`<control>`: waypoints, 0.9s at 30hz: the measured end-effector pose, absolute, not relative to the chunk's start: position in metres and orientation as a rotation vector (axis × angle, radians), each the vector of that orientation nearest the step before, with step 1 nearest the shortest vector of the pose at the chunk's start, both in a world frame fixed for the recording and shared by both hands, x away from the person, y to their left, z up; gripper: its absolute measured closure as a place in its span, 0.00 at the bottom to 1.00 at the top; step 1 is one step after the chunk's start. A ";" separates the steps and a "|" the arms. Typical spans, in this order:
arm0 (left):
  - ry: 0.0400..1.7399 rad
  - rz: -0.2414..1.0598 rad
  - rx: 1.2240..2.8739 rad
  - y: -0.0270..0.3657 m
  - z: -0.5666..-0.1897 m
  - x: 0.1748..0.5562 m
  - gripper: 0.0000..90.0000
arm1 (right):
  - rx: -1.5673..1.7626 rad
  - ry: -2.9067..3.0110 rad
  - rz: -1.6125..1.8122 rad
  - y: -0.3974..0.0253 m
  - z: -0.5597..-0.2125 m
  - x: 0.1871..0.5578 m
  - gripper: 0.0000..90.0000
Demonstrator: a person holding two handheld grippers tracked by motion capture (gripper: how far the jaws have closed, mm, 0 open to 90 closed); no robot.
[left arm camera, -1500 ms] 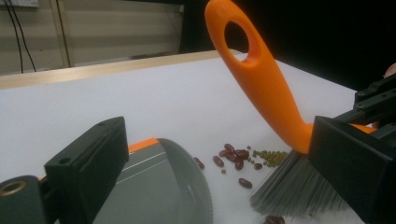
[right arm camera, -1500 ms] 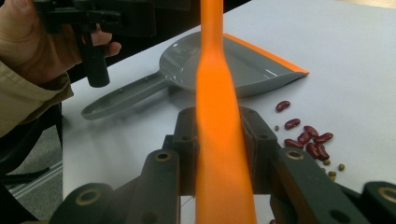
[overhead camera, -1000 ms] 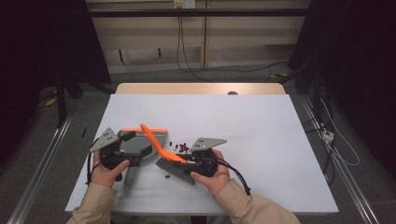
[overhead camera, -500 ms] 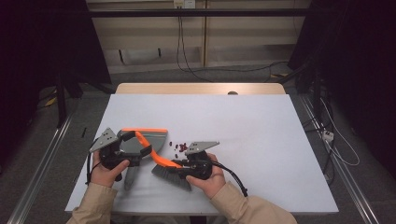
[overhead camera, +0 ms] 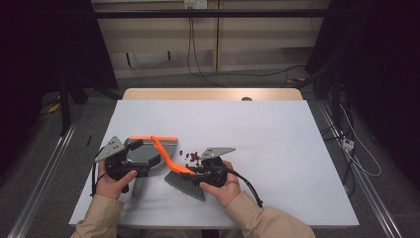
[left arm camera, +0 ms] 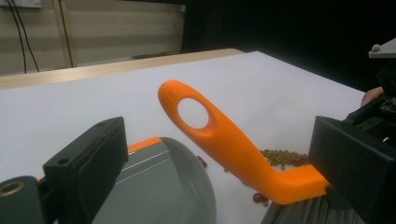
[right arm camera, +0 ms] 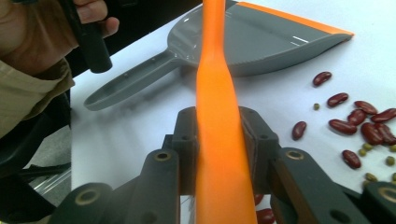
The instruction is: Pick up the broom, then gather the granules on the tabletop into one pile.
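Table [overhead camera: 277, 134], white top, person's forearms in from the near edge. Dustpan [overhead camera: 143, 152] lies flat on the left part of the table: grey, orange lip on the far edge, handle pointing back toward the person.

Left gripper [overhead camera: 130, 159] hovers at the pan's near end. In the left gripper view its jaws stand wide apart with nothing clamped between them; the pan [left arm camera: 154, 186] lies below and between them.

Brush [overhead camera: 179, 173] sits just right of the pan, grey bristles on the table, orange handle slanting up and over the pan's right side. Right gripper [overhead camera: 202, 171] has the handle: in the right gripper view both jaws are pressed tight against the orange handle [right arm camera: 217, 140].

Beans [overhead camera: 192, 157], dark red plus small green ones, loose on the table just beyond the brush, right of the pan lip, between pan and right gripper.
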State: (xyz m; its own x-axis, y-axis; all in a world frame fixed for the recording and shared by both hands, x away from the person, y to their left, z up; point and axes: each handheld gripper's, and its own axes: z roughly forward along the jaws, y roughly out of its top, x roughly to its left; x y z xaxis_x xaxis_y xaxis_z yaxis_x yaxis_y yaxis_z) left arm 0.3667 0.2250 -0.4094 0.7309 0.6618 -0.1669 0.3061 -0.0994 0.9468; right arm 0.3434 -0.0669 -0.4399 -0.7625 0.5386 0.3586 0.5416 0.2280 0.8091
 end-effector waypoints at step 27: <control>0.785 0.354 1.704 0.225 -0.412 0.368 0.05 | -1.167 -2.462 -1.629 -0.084 -0.441 0.353 0.79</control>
State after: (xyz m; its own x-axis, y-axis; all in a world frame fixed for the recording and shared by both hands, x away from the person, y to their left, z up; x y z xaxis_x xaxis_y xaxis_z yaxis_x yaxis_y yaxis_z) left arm 0.3676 0.2250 -0.4117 0.7289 0.6638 -0.1676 0.3139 -0.1065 0.9435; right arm 0.3530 -0.0837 -0.4411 -0.7292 0.5869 0.3517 0.5534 0.2034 0.8077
